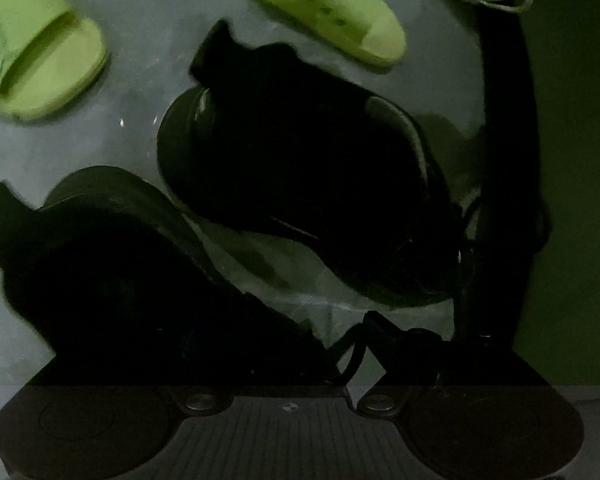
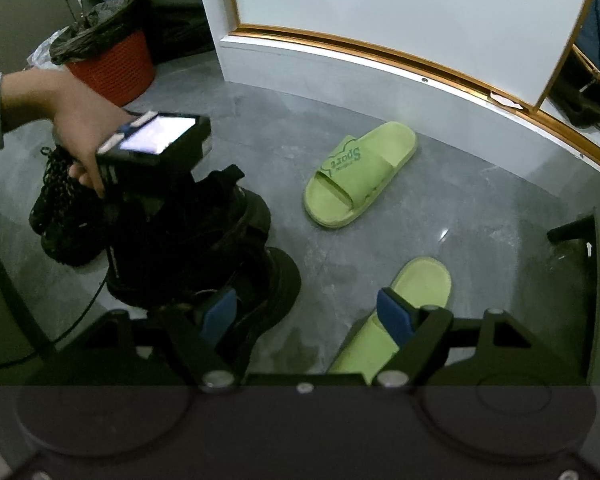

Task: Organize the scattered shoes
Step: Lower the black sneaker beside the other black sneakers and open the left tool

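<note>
On a grey tiled floor, a dark huddle of black shoes (image 2: pixel 188 248) serves as the landmark. A person's left hand (image 2: pixel 60 120) holds the left gripper (image 2: pixel 156 148) directly above this huddle, pointing down at it; in its own dim view two black shoes fill the frame, and whether its jaws touch either shoe cannot be told, though they stand apart. The right gripper (image 2: pixel 304 316) hangs beside the huddle, its blue-padded jaws spread wide with nothing between them. Two lime green slides lie apart from the huddle: one slide (image 2: pixel 360 174) beyond it toward a white gold-trimmed cabinet (image 2: pixel 380 20), the other slide (image 2: pixel 400 312) partly behind the right gripper's finger. The slides look like light, flexible foam, best pinched across the strap. The black shoes seem heavier and soft-sided; the heel collar or tongue looks the firmest hold.
</note>
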Demonstrator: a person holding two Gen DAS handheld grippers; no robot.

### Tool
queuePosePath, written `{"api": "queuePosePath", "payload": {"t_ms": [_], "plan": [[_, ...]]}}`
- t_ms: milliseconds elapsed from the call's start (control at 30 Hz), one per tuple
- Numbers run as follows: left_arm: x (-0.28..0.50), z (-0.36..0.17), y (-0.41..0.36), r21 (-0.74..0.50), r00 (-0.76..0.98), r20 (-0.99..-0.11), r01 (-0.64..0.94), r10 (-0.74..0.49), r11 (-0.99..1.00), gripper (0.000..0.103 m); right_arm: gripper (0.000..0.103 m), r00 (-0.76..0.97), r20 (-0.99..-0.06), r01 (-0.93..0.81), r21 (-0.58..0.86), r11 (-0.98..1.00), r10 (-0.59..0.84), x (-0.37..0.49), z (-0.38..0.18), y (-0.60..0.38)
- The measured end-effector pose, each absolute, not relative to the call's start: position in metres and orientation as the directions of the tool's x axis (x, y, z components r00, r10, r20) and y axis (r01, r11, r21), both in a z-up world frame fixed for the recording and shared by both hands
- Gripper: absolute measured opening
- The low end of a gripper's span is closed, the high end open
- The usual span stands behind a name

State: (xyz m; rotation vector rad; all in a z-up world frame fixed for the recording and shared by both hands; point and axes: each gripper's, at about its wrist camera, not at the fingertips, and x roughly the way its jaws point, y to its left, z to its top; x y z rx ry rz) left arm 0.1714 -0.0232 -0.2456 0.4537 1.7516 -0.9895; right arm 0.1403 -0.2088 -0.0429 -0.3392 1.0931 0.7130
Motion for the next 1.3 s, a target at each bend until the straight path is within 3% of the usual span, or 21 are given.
{"api": "queuePosePath", "payload": {"t_ms": [333, 500, 1133, 1300], "plan": [[0.177, -0.234, 0.009, -0.558, -0.477, -0.817, 0.509, -0.325, 0.655, 0.072, 0.076, 0.263, -0.899, -0.671, 0.091, 0.735, 0.351, 0.14, -0.045, -0.21], [0.183, -0.243, 0.004, -0.576, -0.498, -0.797, 0.457, -0.341, 0.678, 0.077, 0.076, 0.26, -0.901, -0.67, 0.092, 0.737, 0.348, 0.14, -0.047, -0.21], [0.18, -0.249, 0.033, -0.641, -0.531, -0.725, 0.287, -0.439, 0.712, 0.078, 0.076, 0.255, -0.896, -0.67, 0.108, 0.734, 0.365, 0.141, -0.045, -0.21], [0.174, -0.255, 0.038, -0.636, -0.54, -0.721, 0.268, -0.434, 0.724, 0.085, 0.076, 0.256, -0.894, -0.674, 0.109, 0.731, 0.369, 0.141, -0.045, -0.209]]}}
